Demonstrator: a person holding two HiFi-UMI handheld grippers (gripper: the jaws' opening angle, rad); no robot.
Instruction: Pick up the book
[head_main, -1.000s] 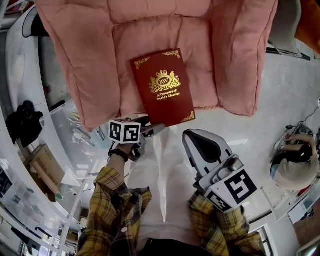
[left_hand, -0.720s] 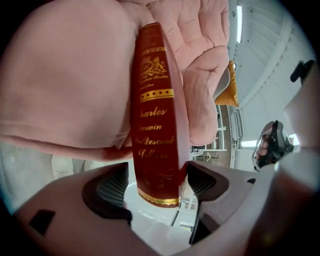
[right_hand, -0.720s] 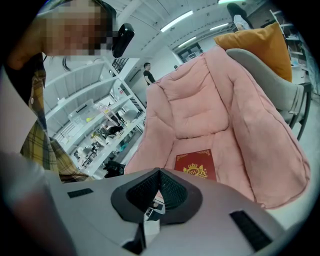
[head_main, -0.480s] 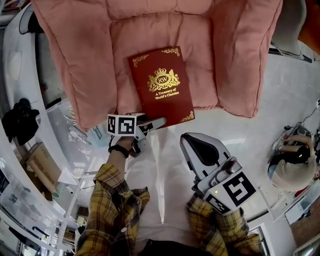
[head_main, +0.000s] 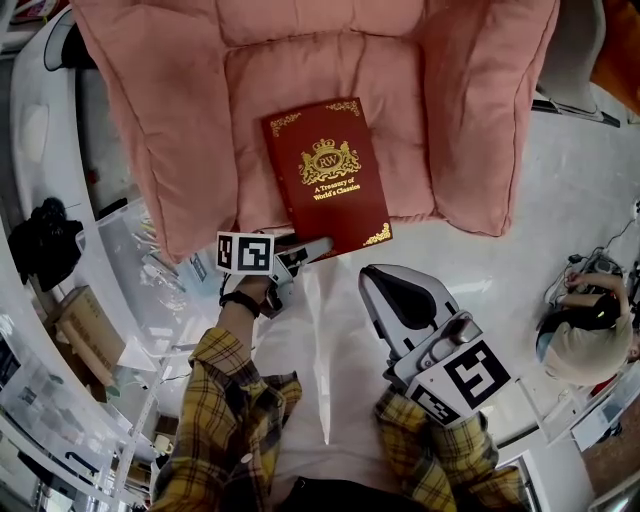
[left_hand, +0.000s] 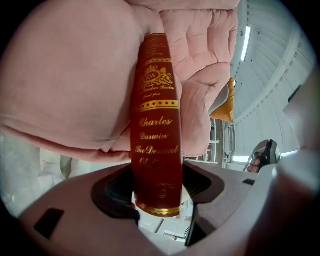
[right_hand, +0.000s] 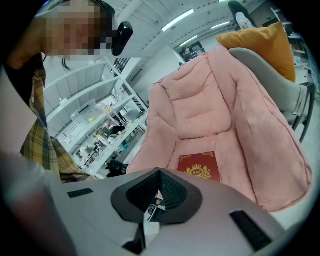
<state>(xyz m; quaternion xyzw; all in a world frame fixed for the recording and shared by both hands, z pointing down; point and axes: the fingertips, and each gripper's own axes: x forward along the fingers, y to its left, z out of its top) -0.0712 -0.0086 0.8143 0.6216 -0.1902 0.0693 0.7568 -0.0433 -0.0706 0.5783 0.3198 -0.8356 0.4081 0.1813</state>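
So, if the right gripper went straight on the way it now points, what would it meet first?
The right gripper would probably meet the red book on the pink armchair first, though depth is unclear.

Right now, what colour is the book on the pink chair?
The book is dark red with gold print. The head view shows it best.

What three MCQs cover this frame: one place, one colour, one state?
1. The book lies on: A) the floor B) the pink armchair cushion C) a shelf
2. Its cover is: A) blue B) green C) dark red
3. The left gripper's jaws are: A) closed on the book B) shut empty C) open, clear of it
B: head view shows it on the seat. C: red with gold print. A: the jaws have just been closing; they press its spine end.
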